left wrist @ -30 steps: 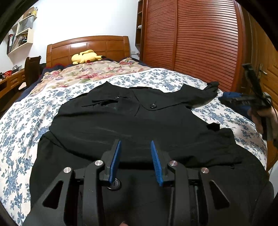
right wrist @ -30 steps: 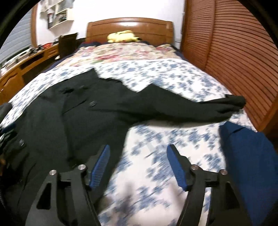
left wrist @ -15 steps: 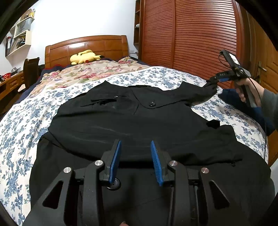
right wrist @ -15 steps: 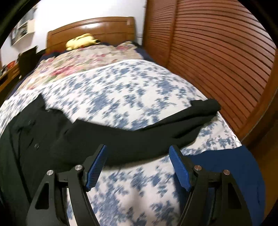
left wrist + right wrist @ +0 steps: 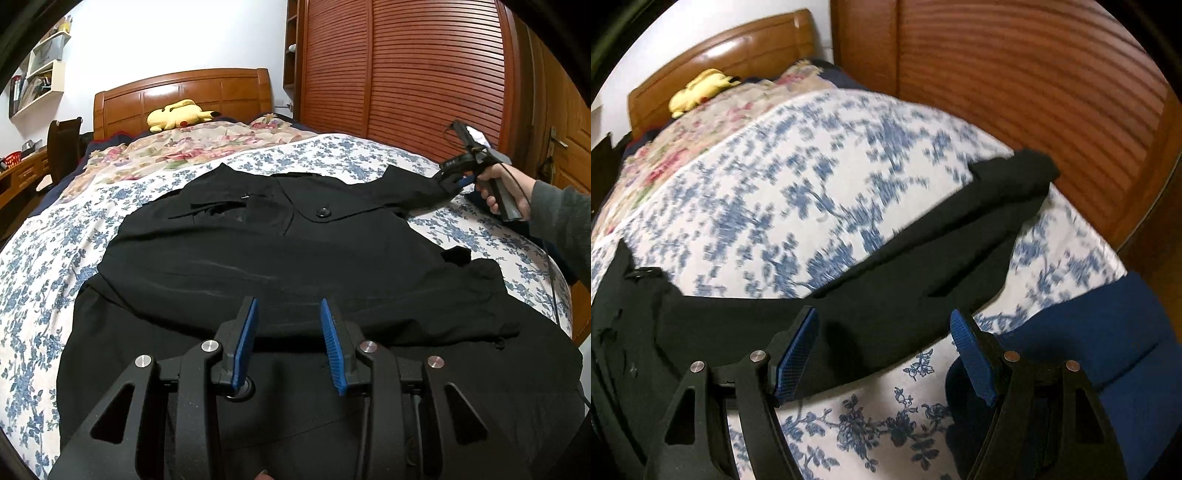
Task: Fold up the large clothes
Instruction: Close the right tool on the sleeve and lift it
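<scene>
A large black coat lies spread front-up on the flowered bedspread, one sleeve stretched out to the right. My left gripper hovers low over the coat's lower part, its blue pads apart with nothing between them. A hand holds my right gripper at the end of that sleeve. In the right wrist view the right gripper stands wide open just above the sleeve, which runs slantwise up to its cuff. The pads are not pressing on the cloth.
A dark blue garment lies at the bed's right edge beside the sleeve. A yellow plush toy rests by the wooden headboard on a flowered quilt. A slatted wooden wardrobe stands close along the right side. Desk and chair stand at left.
The right gripper has swung right and rolled, travelling along the sleeve to its far end; the sleeve now sits under its open fingers. The left gripper and the coat have stayed still.
</scene>
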